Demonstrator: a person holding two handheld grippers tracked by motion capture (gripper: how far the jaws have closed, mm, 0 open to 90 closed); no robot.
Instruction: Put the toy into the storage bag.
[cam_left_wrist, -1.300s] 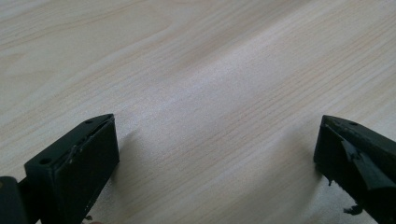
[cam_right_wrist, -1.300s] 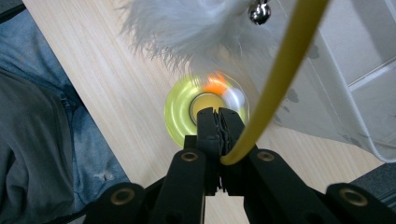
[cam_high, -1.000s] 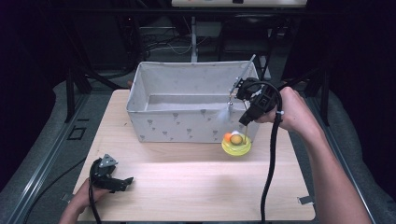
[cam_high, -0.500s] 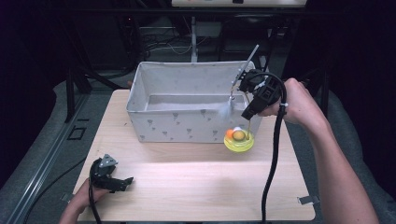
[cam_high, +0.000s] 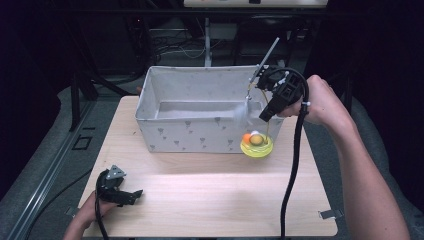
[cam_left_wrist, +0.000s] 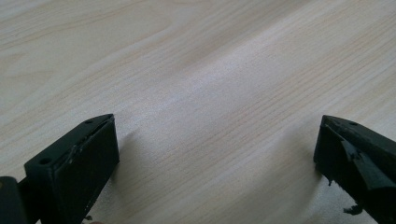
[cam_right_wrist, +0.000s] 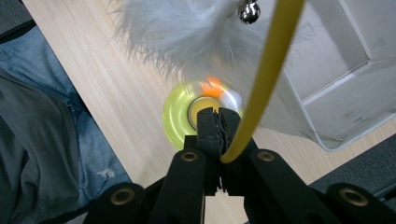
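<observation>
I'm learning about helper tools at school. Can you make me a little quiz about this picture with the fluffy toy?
1. True or false: the right hand-held gripper is shut on the yellow wand of the feather toy.
2. What does the left hand-held gripper hold? A) a bell B) nothing C) the bin
3. What stands just behind the yellow disc?

Key: 1 true. 2 B, its jaws are open over the bare table. 3 the grey fabric bin.
</observation>
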